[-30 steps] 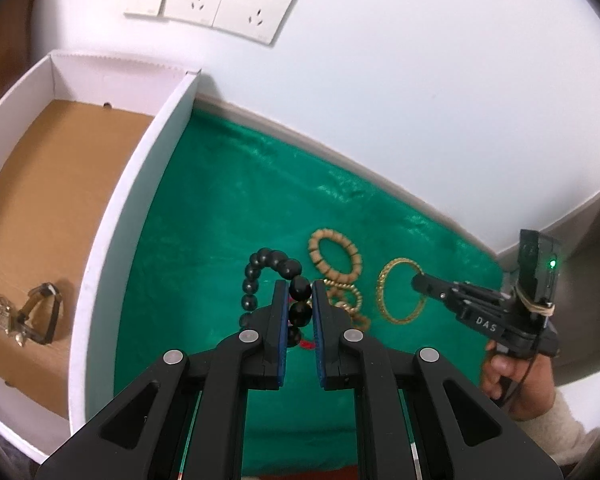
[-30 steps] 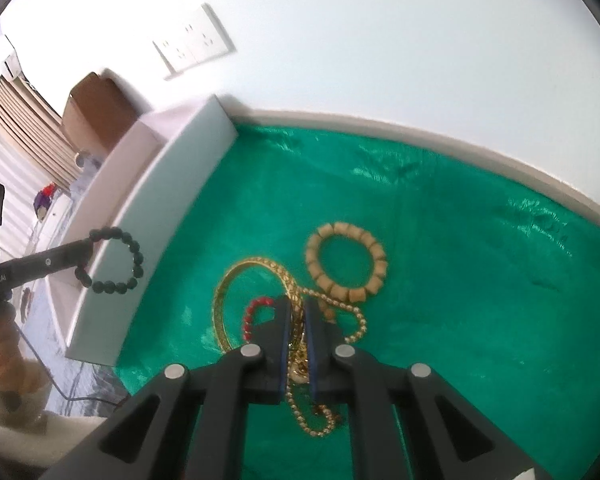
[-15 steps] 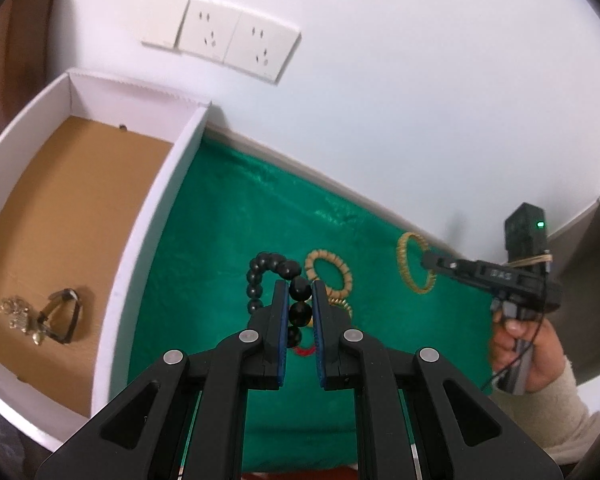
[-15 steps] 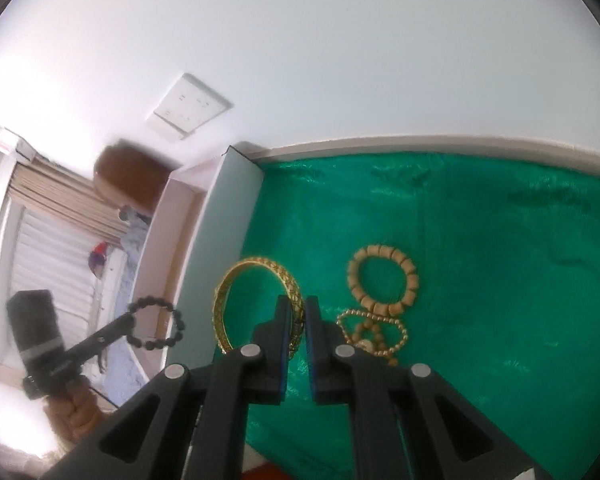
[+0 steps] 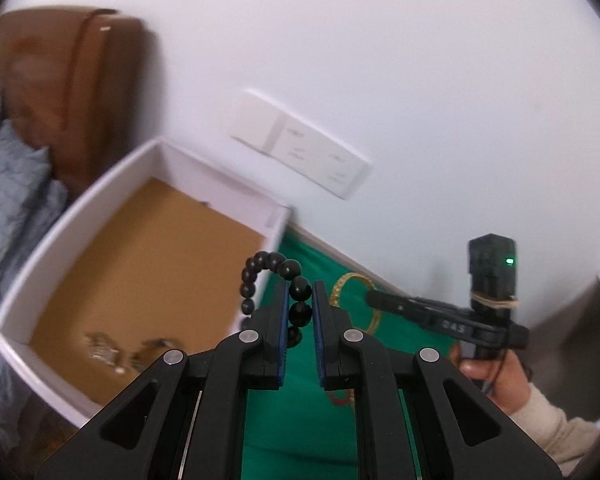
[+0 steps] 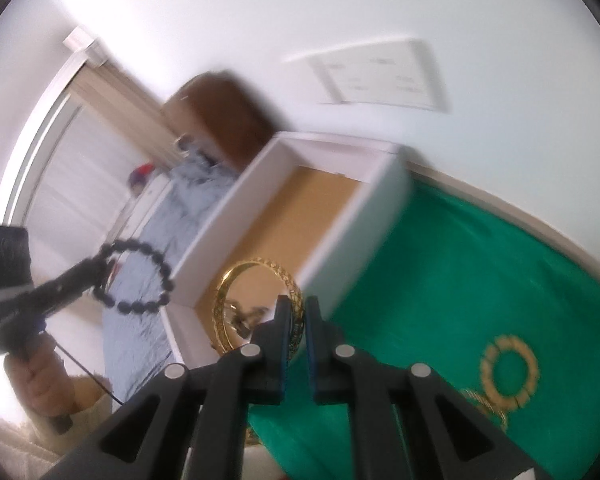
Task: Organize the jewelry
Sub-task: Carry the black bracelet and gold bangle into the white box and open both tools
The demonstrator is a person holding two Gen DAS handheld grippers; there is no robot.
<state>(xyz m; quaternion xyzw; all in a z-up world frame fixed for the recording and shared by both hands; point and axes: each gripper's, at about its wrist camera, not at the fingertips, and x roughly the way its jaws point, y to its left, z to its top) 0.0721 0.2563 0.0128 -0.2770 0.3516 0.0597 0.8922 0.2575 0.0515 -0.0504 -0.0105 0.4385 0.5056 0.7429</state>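
Box (image 5: 100,208): small trinkets (image 5: 104,354) at near edge. Left gripper (image 5: 300,300) clamps black beads (image 5: 284,270); right gripper (image 6: 296,316) clamps gold bangle (image 6: 256,268).

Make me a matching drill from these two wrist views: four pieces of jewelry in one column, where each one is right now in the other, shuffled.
Things:
1. black bead bracelet
2. gold bangle
3. tan bead bracelet
4. small jewelry pieces

Places:
A. lying on the green cloth
B. on the brown floor of the white box
C. clamped in the left gripper
D. clamped in the right gripper

Pairs: 1-C, 2-D, 3-A, 4-B
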